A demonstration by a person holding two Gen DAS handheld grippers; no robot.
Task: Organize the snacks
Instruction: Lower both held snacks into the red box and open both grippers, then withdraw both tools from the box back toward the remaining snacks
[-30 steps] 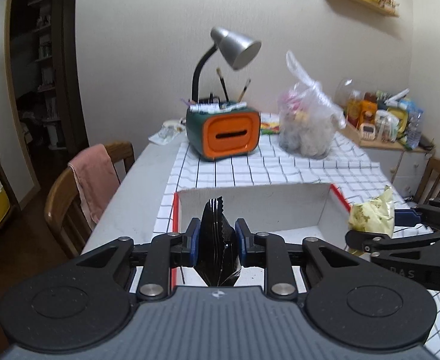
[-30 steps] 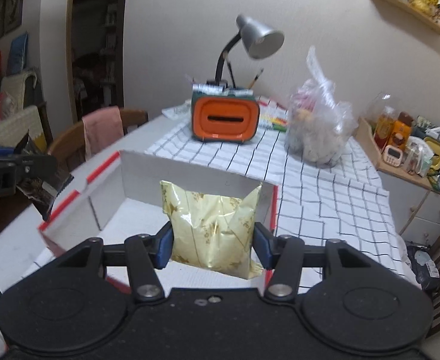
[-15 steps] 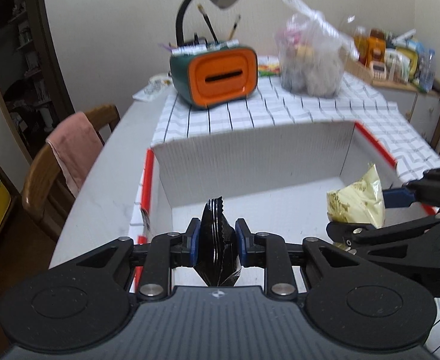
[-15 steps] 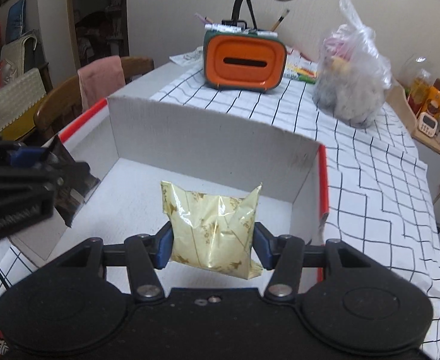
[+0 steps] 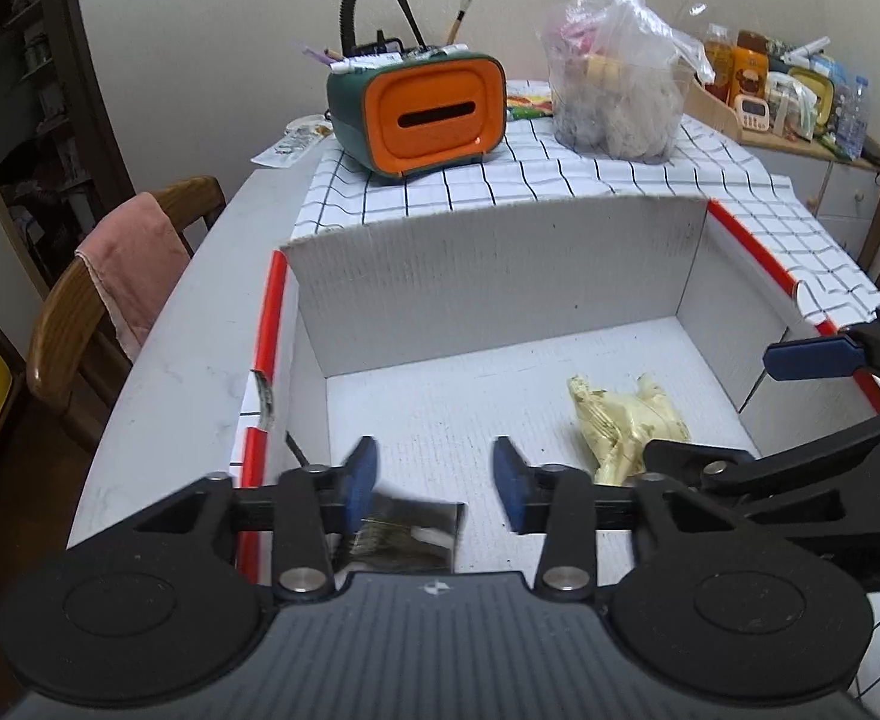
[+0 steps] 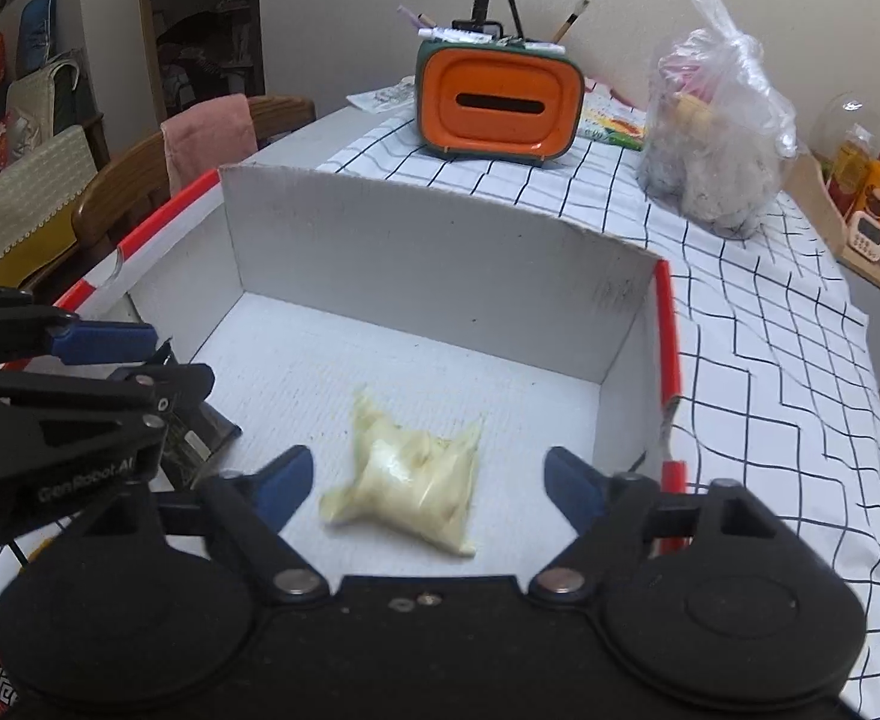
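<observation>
A white cardboard box [image 5: 500,276] with red edges sits on the table; it also shows in the right wrist view [image 6: 428,264]. My left gripper [image 5: 434,480] is open over the box's near left part. A dark snack packet [image 5: 407,531] lies blurred just under it, free of the fingers; in the right wrist view [image 6: 197,438] it is partly hidden behind the left gripper. My right gripper [image 6: 422,483] is open over the box. A yellow snack packet [image 6: 407,474] lies on the box floor below it, also in the left wrist view [image 5: 620,420].
An orange and green pen holder [image 5: 422,111] with a desk lamp stands behind the box. A clear plastic bag [image 5: 614,90] of goods stands to its right on the checked cloth [image 6: 764,324]. A chair with a pink towel [image 5: 134,264] is at the table's left.
Both grippers moved down into the box and opened. The dark packet dropped from the left gripper and the yellow packet from the right one onto the box floor.
</observation>
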